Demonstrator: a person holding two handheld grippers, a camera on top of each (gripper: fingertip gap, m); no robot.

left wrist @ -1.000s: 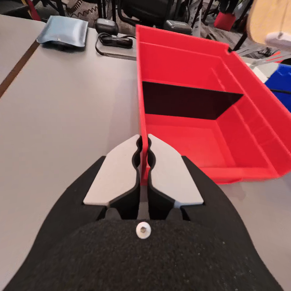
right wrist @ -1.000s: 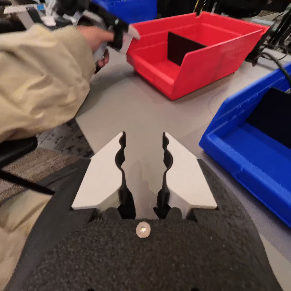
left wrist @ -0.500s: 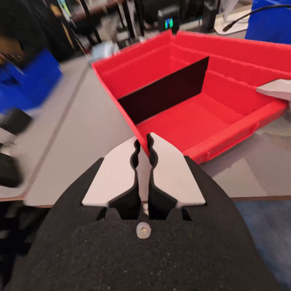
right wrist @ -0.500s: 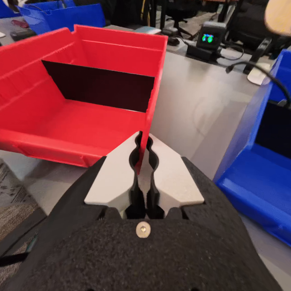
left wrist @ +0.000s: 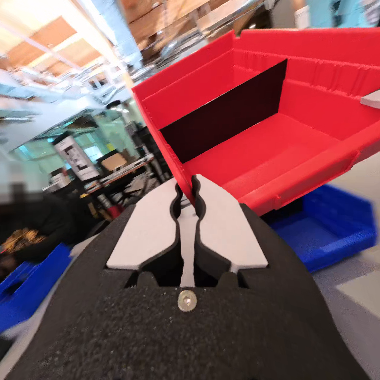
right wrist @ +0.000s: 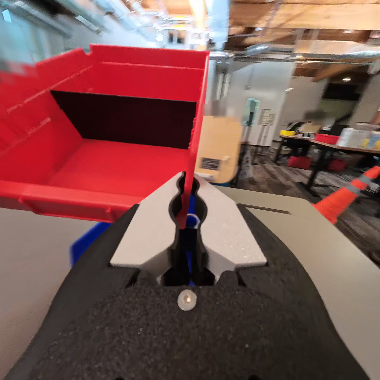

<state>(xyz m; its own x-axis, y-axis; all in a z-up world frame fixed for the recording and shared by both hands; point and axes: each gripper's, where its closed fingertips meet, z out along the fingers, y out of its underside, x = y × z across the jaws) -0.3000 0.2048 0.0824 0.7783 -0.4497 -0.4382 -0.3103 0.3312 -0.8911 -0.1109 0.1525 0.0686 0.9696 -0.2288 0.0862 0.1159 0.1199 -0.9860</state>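
A red plastic bin [left wrist: 267, 164] with a black divider [left wrist: 222, 123] across its middle hangs in the air, tilted, held by both grippers. My left gripper [left wrist: 187, 185] is shut on the bin's left side wall. My right gripper [right wrist: 188, 181] is shut on the bin's [right wrist: 113, 164] right side wall. One grey fingertip of the right gripper [left wrist: 370, 101] shows at the far right of the left wrist view. The bin is empty inside.
A blue bin [left wrist: 329, 230] lies on the grey table [left wrist: 359, 298] under the red bin; it shows in the right wrist view [right wrist: 86, 244] too. Another blue bin [left wrist: 24, 287] is at the lower left. An orange traffic cone [right wrist: 347, 195] stands beyond the table's right edge. About 20 centimeters separates my left fingertips from my right.
Both grippers have lifted the red bin off the table and tipped upward; it now hangs over a blue bin. One second ago the right gripper was open and away from it.
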